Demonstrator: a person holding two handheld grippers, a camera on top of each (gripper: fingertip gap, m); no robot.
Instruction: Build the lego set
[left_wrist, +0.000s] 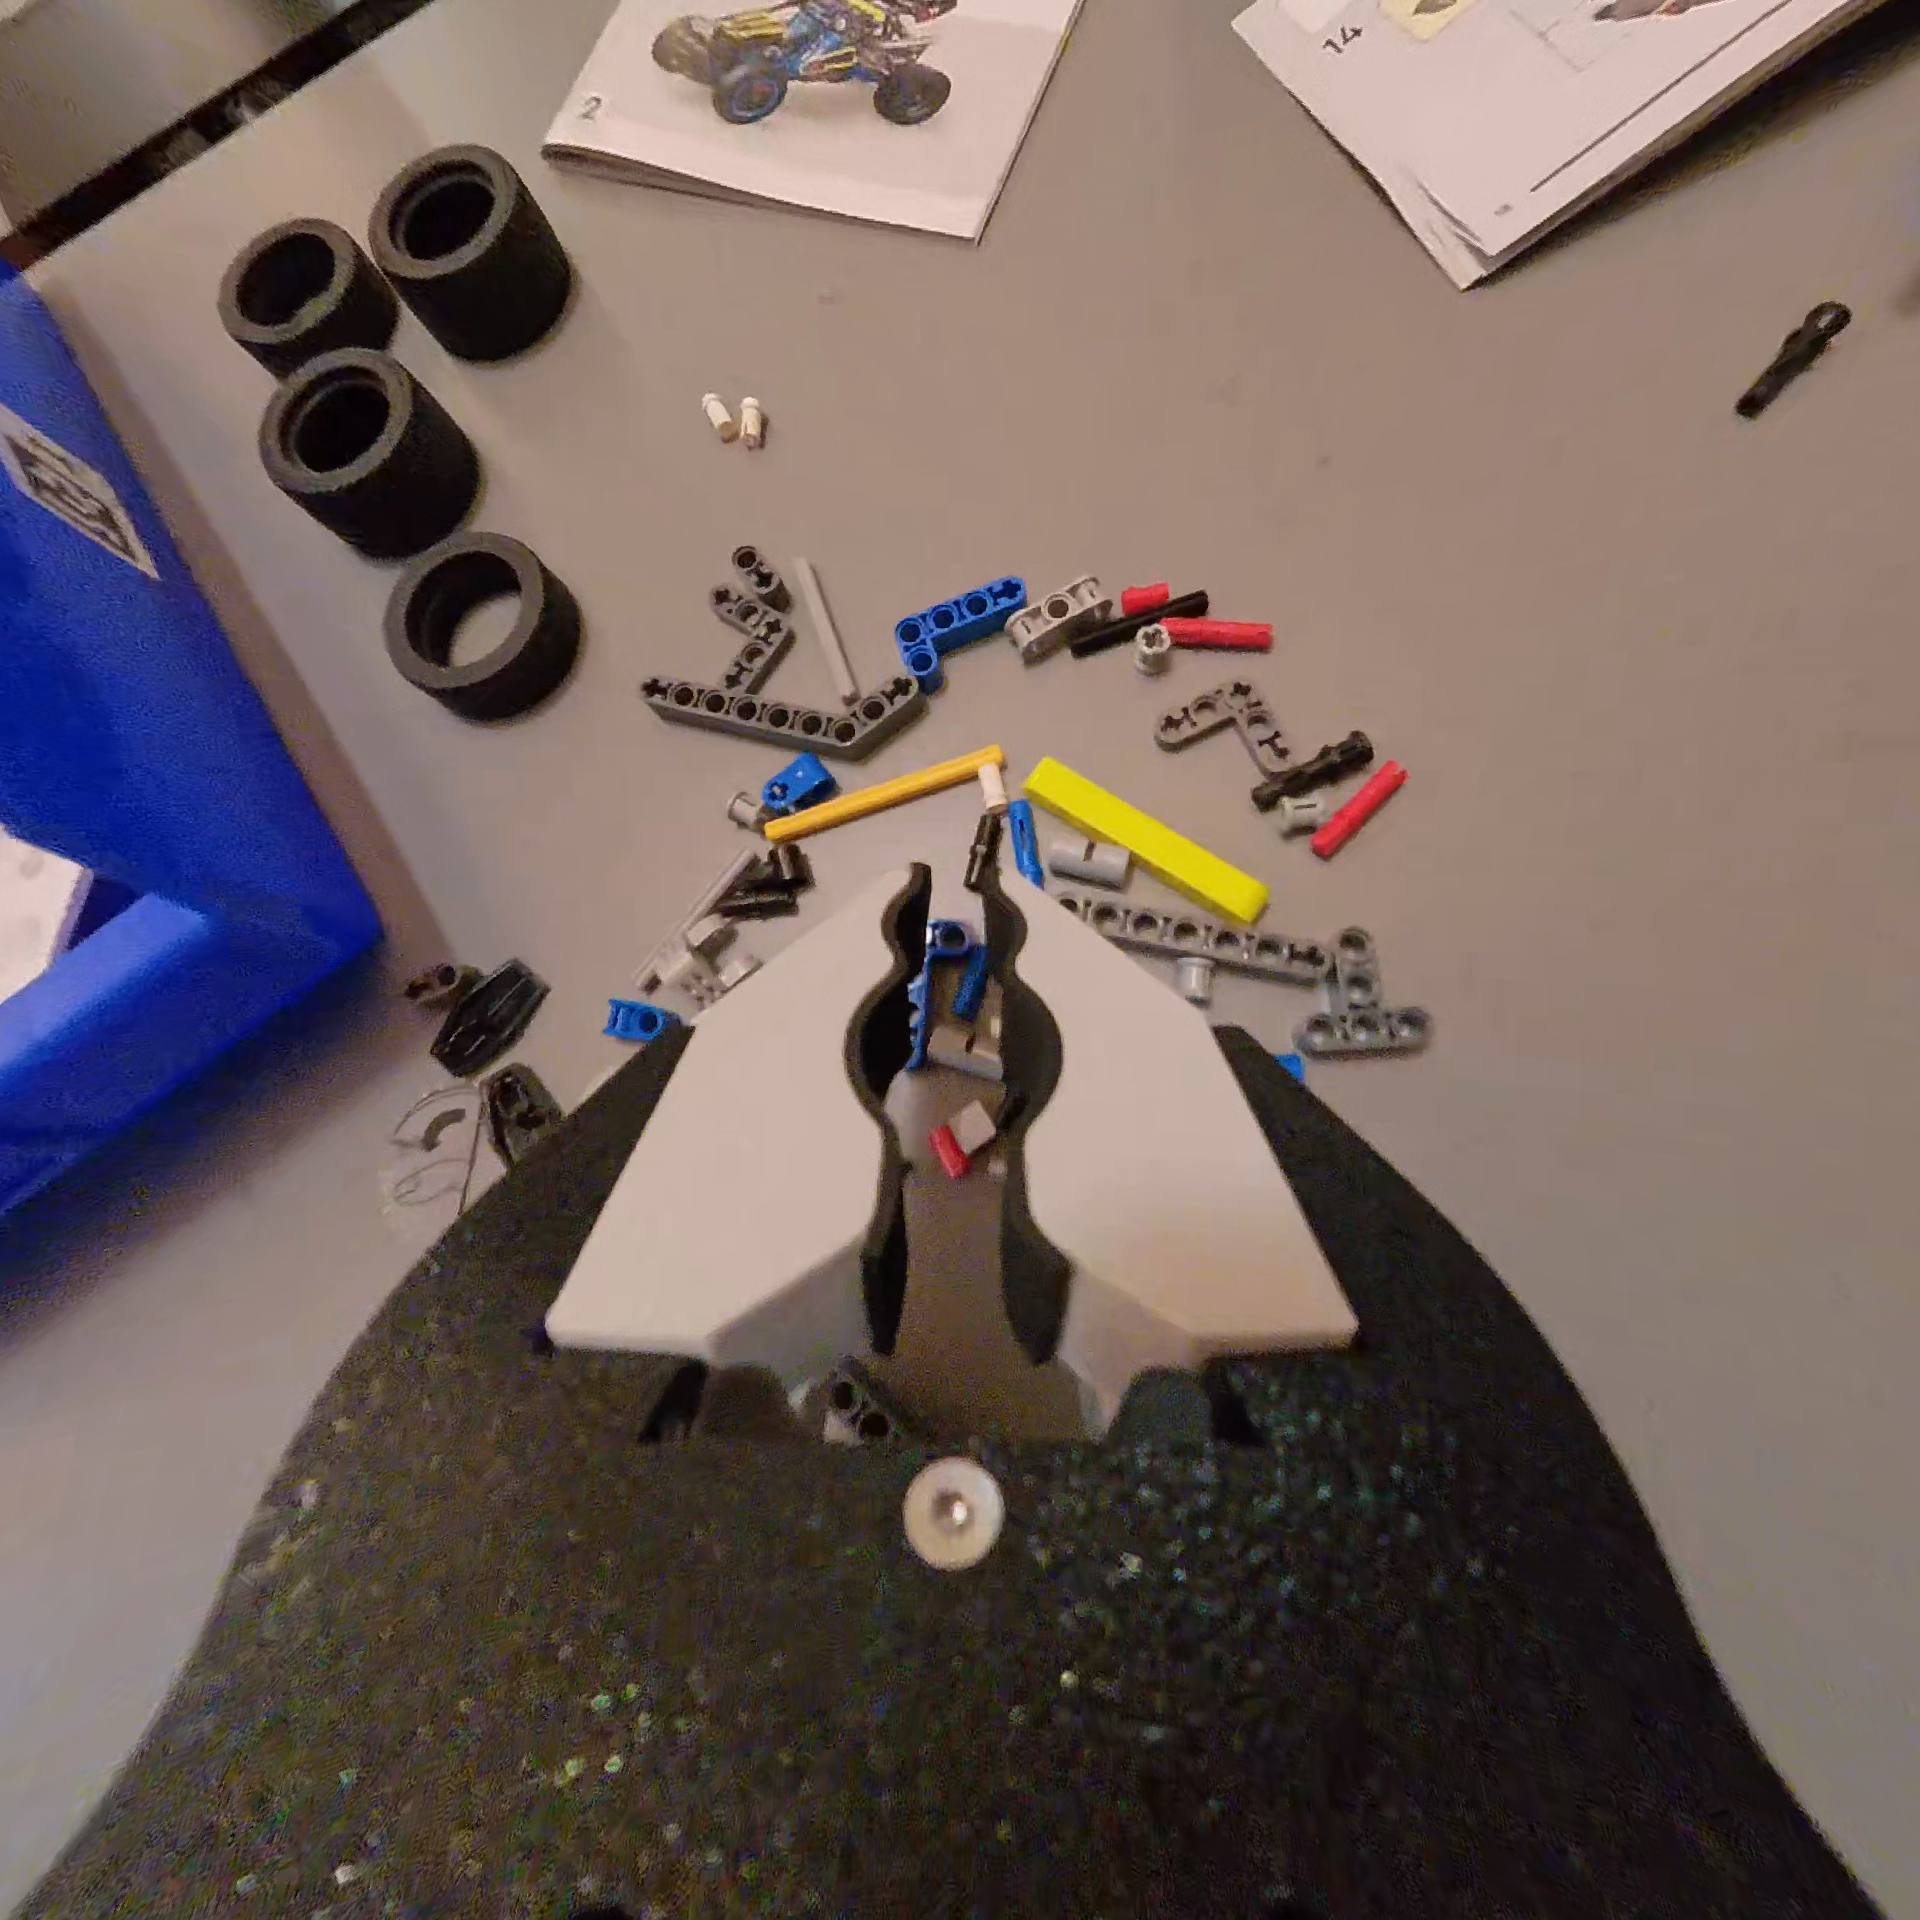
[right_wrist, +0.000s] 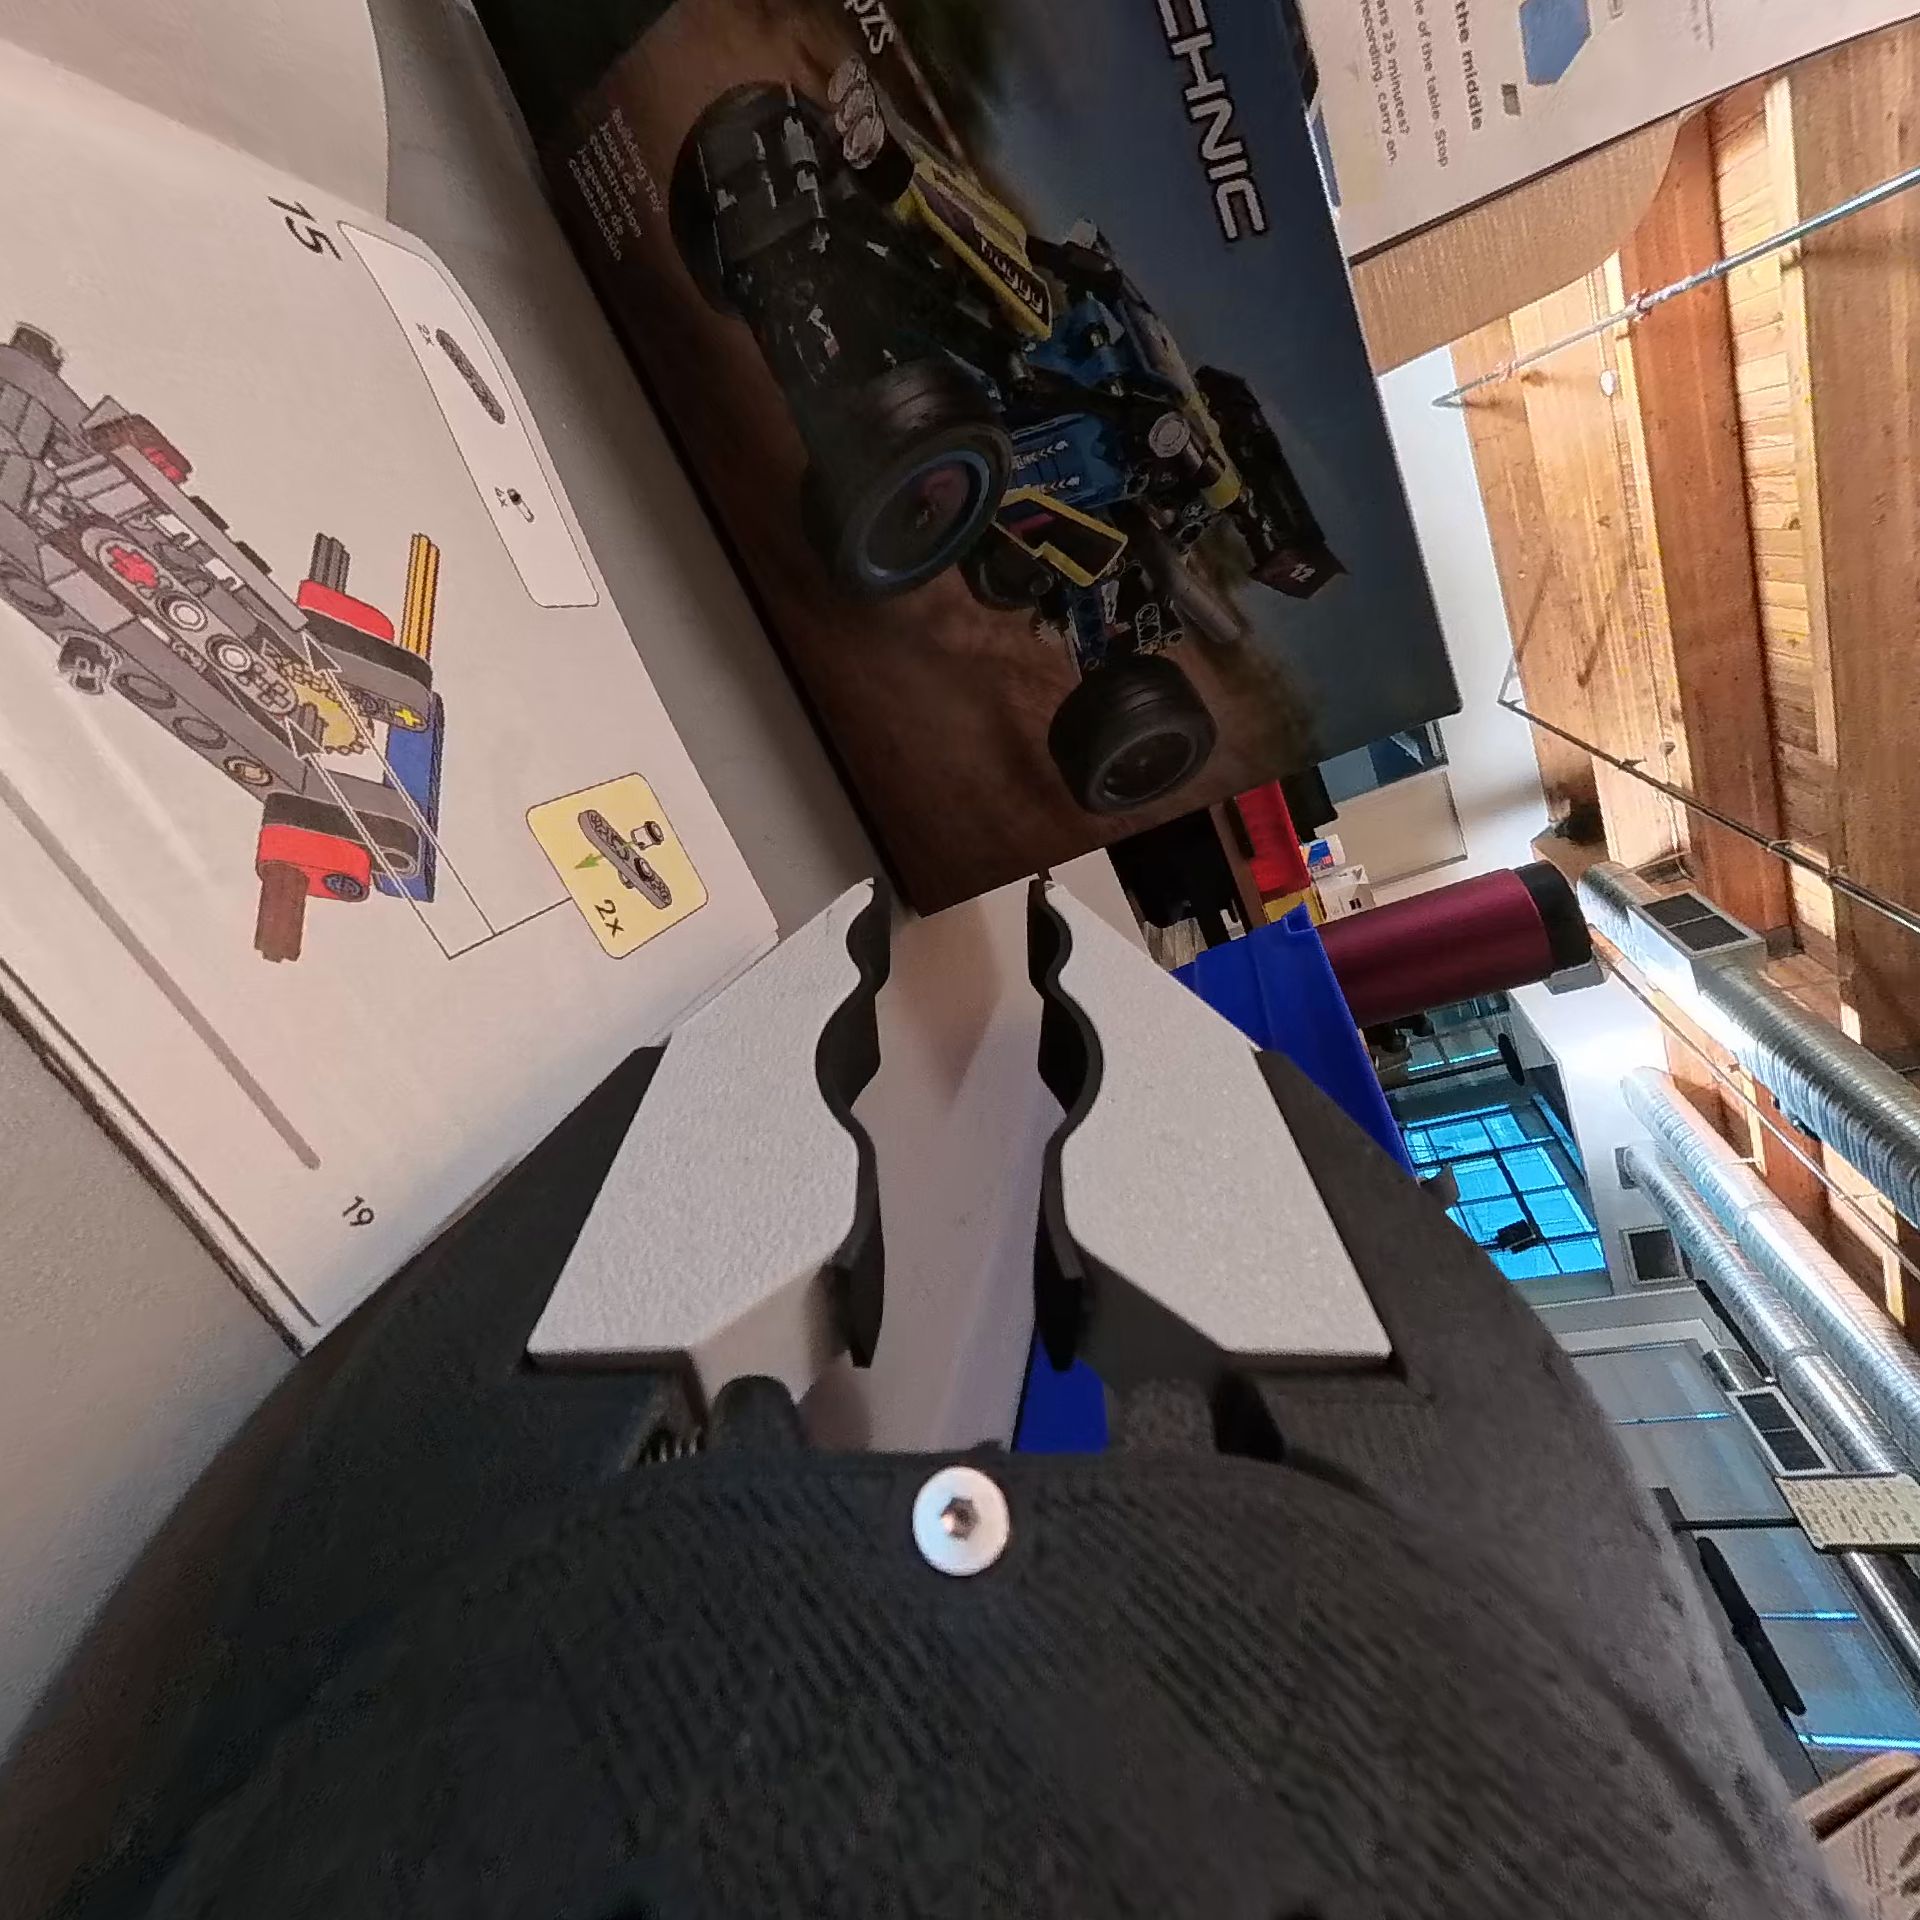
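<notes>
Black and grey, the left gripper (left_wrist: 951, 883) hangs with its jaws a little apart and empty over the lego pieces (left_wrist: 997, 821) in the middle of the grey table (left_wrist: 1507, 582), while the right gripper (right_wrist: 956, 894), apart and empty too, points away at the box (right_wrist: 1039, 416).

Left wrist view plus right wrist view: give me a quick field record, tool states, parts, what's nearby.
left tool: fingers narrowly apart, holding nothing, above the loose part pile
right tool: open, empty, turned sideways, aimed off the table
tires: four black tires grouped at left, unmounted
yellow parts: yellow axle and flat yellow beam just beyond the left tool's tips
long beam: dark grey angled beam, loose
manuals: closed booklet; open instruction booklet
box: set box standing behind the open booklet
bin: blue bin at left
</notes>
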